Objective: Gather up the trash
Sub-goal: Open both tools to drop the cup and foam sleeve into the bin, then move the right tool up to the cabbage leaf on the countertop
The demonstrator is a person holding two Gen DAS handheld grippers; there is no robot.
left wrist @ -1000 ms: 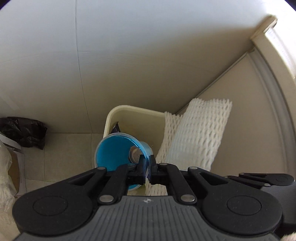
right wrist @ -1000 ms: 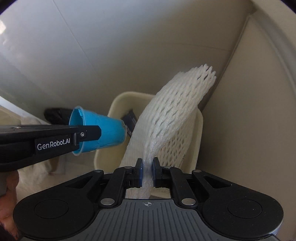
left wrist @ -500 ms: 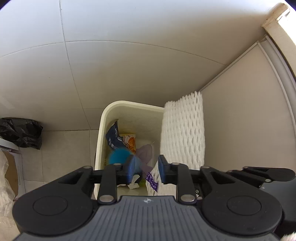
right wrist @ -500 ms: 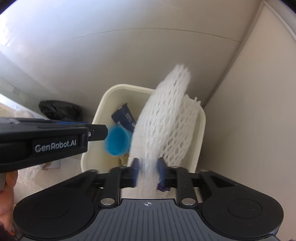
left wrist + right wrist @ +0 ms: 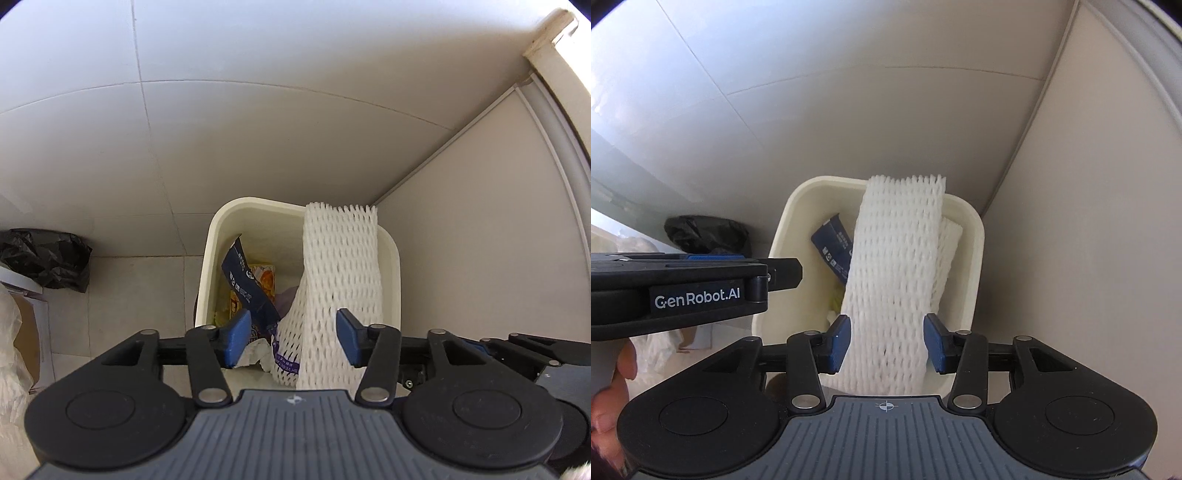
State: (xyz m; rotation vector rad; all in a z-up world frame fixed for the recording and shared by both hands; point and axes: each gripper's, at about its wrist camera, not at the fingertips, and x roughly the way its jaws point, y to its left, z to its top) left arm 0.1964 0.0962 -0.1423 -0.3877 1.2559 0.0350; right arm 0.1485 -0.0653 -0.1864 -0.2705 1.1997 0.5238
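Note:
A cream trash bin [image 5: 392, 258] stands in the corner below both grippers. A white foam net [image 5: 340, 266] leans upright inside it against the right wall. My left gripper [image 5: 293, 341] hovers over the bin with its jaws opening and nothing pressed between the pads. My right gripper [image 5: 886, 345] is also opening. The foam net [image 5: 894, 273] shows between its pads, but they do not press on it. A dark blue wrapper [image 5: 247, 288] and a yellow pack [image 5: 264, 277] lie in the bin. The blue cup is out of sight.
Tiled walls meet behind the bin [image 5: 975, 236]. A black plastic bag [image 5: 44, 258] sits on the floor at left, with a cardboard box [image 5: 26, 332] and clear plastic nearer. The left gripper's side [image 5: 786, 273] and a hand [image 5: 613, 391] fill the right view's left.
Both grippers went from shut to open. The blue cup dropped from the left gripper into the bin and vanished. The foam net left the right gripper and settled leaning in the bin.

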